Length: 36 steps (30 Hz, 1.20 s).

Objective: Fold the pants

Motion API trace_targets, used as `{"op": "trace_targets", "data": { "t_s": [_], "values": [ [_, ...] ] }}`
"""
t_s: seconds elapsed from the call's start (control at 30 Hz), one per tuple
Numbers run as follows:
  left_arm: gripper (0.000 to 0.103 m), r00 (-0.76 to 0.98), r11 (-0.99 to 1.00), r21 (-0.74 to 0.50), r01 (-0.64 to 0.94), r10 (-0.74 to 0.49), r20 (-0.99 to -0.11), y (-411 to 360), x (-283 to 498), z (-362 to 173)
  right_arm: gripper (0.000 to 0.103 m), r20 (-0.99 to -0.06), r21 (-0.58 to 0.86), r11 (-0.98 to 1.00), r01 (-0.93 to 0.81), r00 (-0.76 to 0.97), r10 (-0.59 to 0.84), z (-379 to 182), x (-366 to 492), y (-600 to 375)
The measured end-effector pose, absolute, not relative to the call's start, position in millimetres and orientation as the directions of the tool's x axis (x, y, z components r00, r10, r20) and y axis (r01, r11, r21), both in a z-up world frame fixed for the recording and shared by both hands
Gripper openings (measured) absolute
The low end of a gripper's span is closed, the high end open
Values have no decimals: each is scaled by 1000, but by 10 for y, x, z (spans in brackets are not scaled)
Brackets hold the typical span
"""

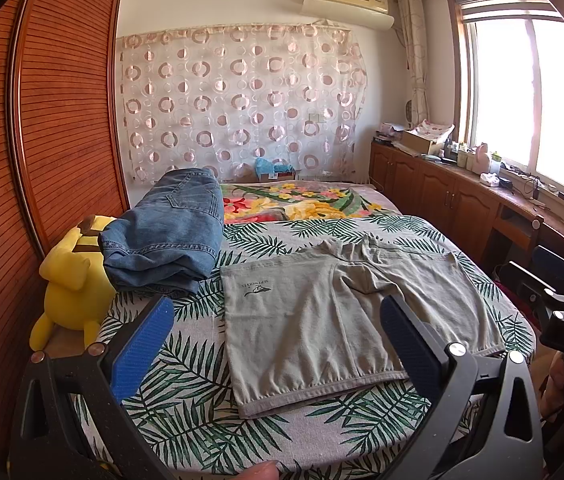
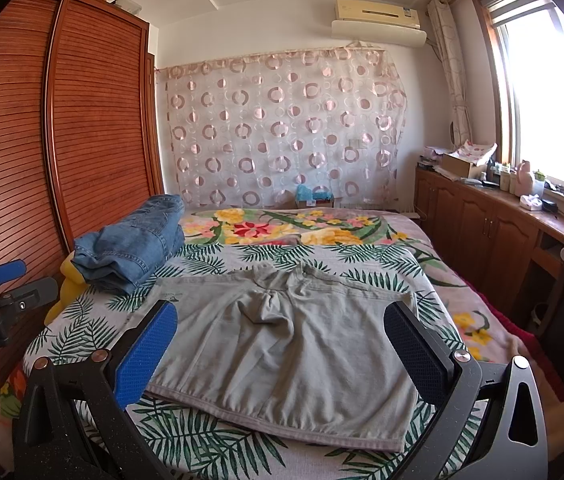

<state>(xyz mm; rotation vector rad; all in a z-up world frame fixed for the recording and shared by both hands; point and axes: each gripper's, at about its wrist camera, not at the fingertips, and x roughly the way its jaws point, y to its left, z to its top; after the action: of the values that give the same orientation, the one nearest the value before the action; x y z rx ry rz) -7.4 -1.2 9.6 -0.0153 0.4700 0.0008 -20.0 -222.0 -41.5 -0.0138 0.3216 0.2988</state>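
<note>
Pants (image 2: 282, 352) lie flat on bed (image 2: 210, 448); left gripper (image 1: 278, 344) and right gripper (image 2: 282, 352) hover above, jaws apart.

- The bed (image 1: 186, 396) carries a cover printed with green palm leaves on a pale ground.
- A floral blanket (image 1: 302, 200) lies across the far half.
- Grey shorts (image 1: 322, 320) lie spread flat near the front edge.
- A folded stack of blue jeans (image 1: 166, 232) sits at the left side, just beside the shorts.
- A yellow plush toy (image 1: 70, 280) sits at the bed's left edge, against the jeans.
</note>
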Motion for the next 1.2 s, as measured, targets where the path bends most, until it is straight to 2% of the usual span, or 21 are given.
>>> {"op": "trace_targets", "data": {
  "t_s": [0.9,1.2],
  "values": [
    [103,892,1000,-14,-6,-1,-452,-13,-71,85,103,-308,38,955,-293,906,290,-389,-202,-2213],
    [103,873,1000,-22,-11,-1,-488,45,15,-22,103,-323,38,956,-289,902,286,-446,-161,-2261]
  ]
}}
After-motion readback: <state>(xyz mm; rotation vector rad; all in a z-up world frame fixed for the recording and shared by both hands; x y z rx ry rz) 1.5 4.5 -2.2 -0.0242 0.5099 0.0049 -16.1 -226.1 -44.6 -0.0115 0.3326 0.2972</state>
